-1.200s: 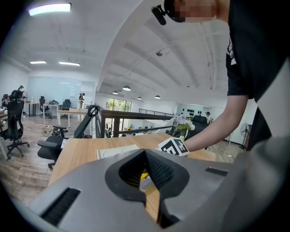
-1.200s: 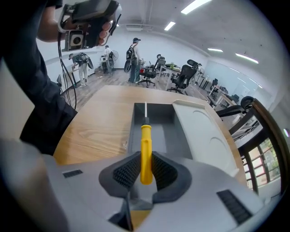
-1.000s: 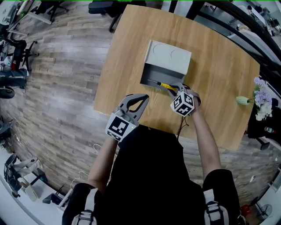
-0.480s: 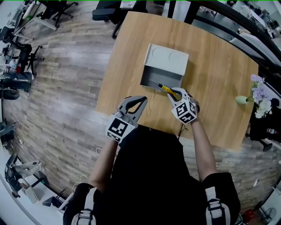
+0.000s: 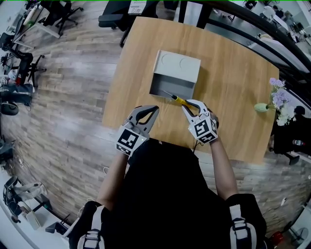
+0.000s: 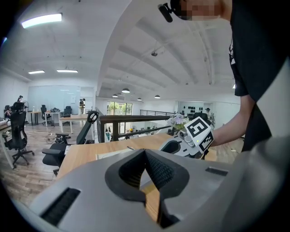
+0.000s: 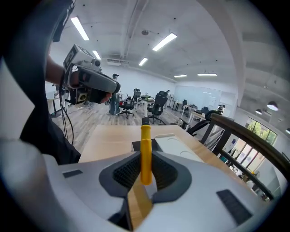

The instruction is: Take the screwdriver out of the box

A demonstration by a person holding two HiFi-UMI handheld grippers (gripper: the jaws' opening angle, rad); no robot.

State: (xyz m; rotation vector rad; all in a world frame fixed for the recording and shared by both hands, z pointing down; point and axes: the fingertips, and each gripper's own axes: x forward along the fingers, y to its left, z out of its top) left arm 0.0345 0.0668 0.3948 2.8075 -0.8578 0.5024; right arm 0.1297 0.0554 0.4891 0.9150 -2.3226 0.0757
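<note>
A grey box [image 5: 176, 63] stands open on the wooden table [image 5: 233, 73], its dark compartment [image 5: 170, 87] facing me. My right gripper [image 5: 186, 104] is shut on the yellow handle of the screwdriver [image 5: 180, 100]. It holds the tool in the air, the thin shaft pointing back over the box's near edge. In the right gripper view the handle [image 7: 145, 145] stands upright between the pads of the right gripper [image 7: 145, 158]. My left gripper [image 5: 153, 110] hovers at the table's near edge, left of the box. In its own view the left gripper [image 6: 145, 154] is shut on nothing.
A small vase of pale flowers [image 5: 272, 99] stands near the table's right edge. Wood floor surrounds the table, with office chairs [image 5: 114, 7] beyond its far side. The right gripper's marker cube [image 6: 199, 131] shows close to the left gripper's right.
The right gripper has risen and drawn back toward me with the screwdriver, lifting it out of the box's compartment. The left gripper has stayed about where it was.
</note>
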